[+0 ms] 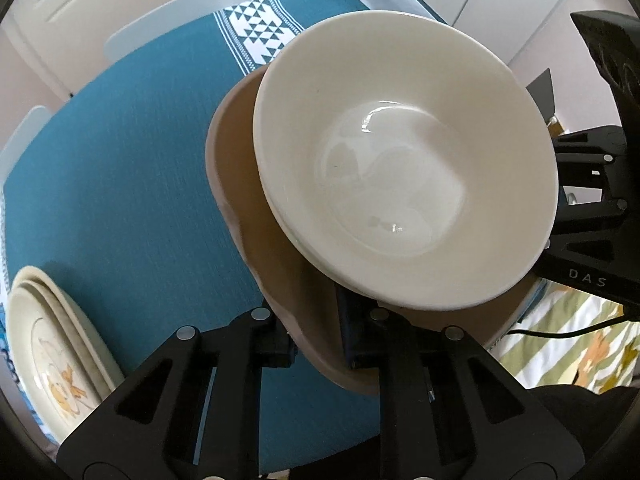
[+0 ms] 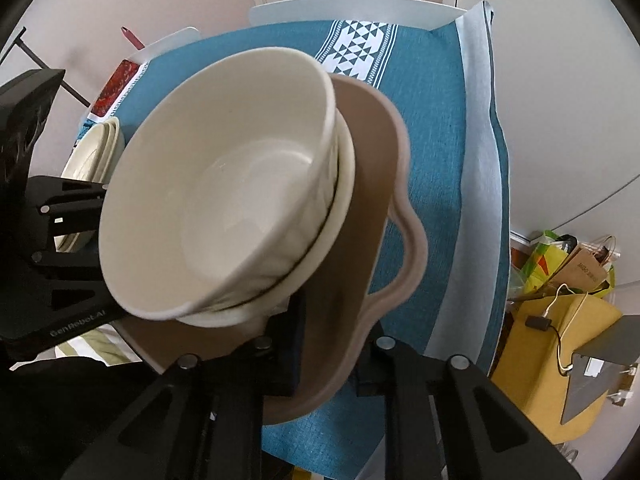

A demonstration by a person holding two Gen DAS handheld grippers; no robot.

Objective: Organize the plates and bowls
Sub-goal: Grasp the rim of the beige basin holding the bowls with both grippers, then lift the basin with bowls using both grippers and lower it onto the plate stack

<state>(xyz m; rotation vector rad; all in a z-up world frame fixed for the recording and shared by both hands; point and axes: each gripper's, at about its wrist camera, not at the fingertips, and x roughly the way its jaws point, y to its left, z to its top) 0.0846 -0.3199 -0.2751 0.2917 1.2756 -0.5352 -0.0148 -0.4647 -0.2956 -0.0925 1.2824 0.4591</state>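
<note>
A pinkish-brown tray (image 1: 236, 184) with a wavy rim is held tilted over the teal tablecloth (image 1: 120, 160). On it stands a stack of white bowls (image 1: 400, 168), nested one inside another (image 2: 224, 200). My left gripper (image 1: 316, 344) is shut on the tray's near rim, one finger under it and one inside. My right gripper (image 2: 328, 356) is shut on the opposite rim of the tray (image 2: 376, 184) in the same way. Each view shows the other gripper's black frame past the bowls (image 1: 592, 216) (image 2: 60, 240).
A stack of cream plates (image 1: 52, 352) with an orange print lies on the cloth to the left (image 2: 96, 148). White chair backs (image 2: 348, 8) ring the table's far edge. Yellow bags (image 2: 560, 280) stand on the floor at the right.
</note>
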